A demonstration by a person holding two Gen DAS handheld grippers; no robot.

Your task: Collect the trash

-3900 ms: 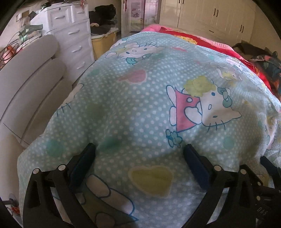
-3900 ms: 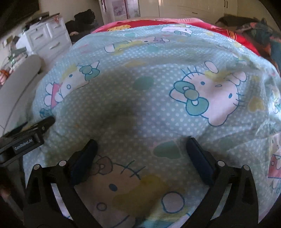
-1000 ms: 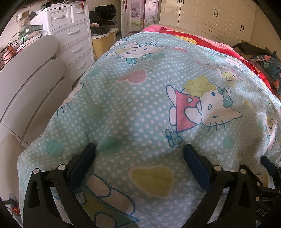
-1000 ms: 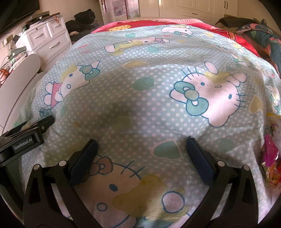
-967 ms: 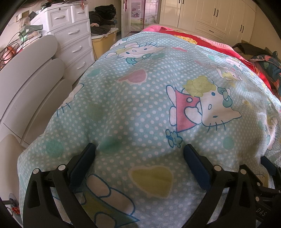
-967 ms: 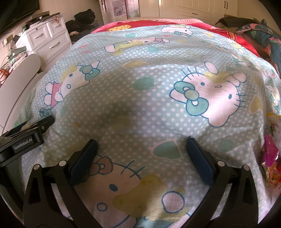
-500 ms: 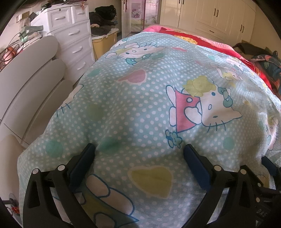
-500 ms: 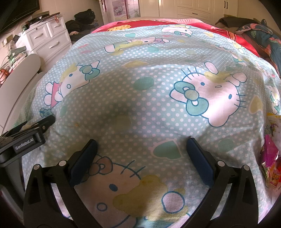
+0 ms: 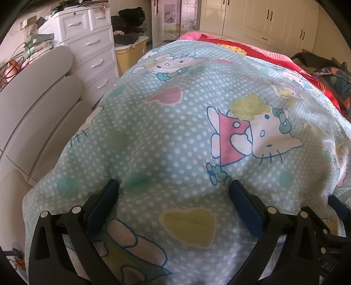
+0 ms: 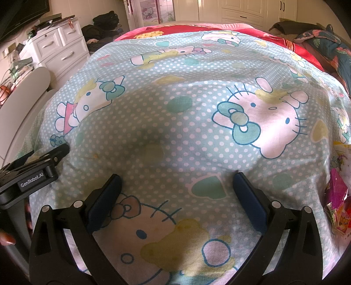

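Colourful snack wrappers lie on the bed at the far right edge of the right wrist view, right of my right gripper. That gripper is open and empty, low over the light-blue cartoon-cat bedsheet. My left gripper is also open and empty over the same bedsheet, near its left edge. The left gripper's body shows at the left of the right wrist view. No trash shows in the left wrist view.
A white padded footboard runs along the bed's left side. A white chest of drawers and a yellow bin stand beyond it. A red blanket and dark patterned pillows lie at the far end. Wardrobes line the back wall.
Both views have shifted only slightly. The wrappers have slid a little further toward the right edge of the right wrist view. Both grippers stay open.
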